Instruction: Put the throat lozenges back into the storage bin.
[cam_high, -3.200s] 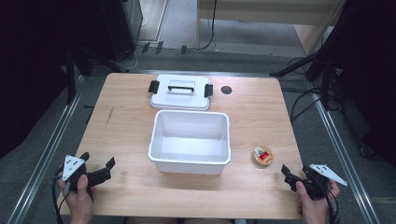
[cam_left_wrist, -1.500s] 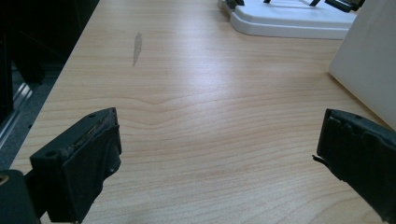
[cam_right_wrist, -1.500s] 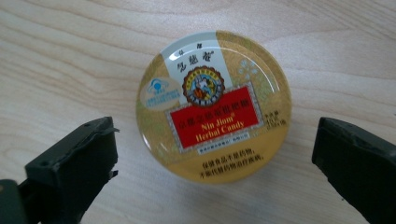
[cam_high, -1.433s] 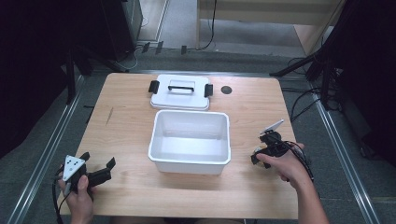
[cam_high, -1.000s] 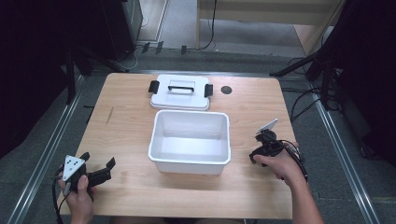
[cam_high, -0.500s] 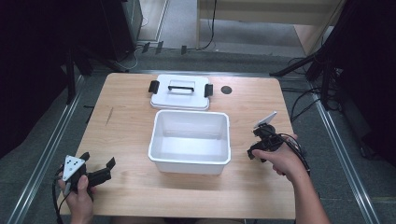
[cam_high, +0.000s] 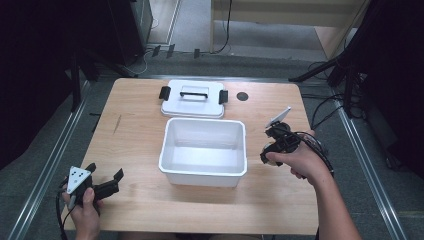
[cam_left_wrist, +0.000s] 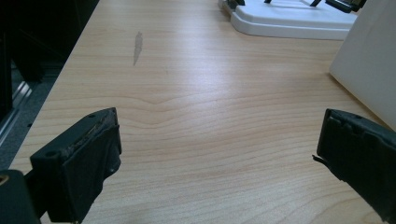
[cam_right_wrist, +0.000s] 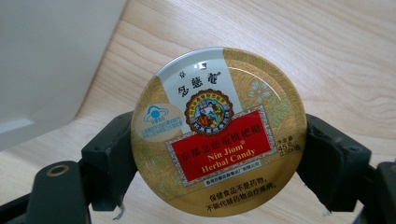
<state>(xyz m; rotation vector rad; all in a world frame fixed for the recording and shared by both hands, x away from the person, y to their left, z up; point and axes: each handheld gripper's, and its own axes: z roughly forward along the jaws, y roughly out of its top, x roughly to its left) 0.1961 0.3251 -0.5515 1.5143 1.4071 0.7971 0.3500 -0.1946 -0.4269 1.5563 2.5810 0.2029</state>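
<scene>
Clamped by rt gripper (cam_right_wrist: 219, 140) at its rim, round candy tin (cam_right_wrist: 218, 131) up off table (cam_high: 135, 130) just beside white bin (cam_high: 204, 150), could slip & drop short w/ such thin edge contact; lt gripper (cam_left_wrist: 219, 158) wide apart, idle near table's corner.

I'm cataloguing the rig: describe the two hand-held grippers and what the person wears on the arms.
Both grippers are black with two blocky black jaws. The left gripper carries a grey three-cornered plate with dark dots; its pads look worn at the edges. The right gripper has a similar plate and trails a black cable. Forearms are bare, no sleeves in sight.
</scene>
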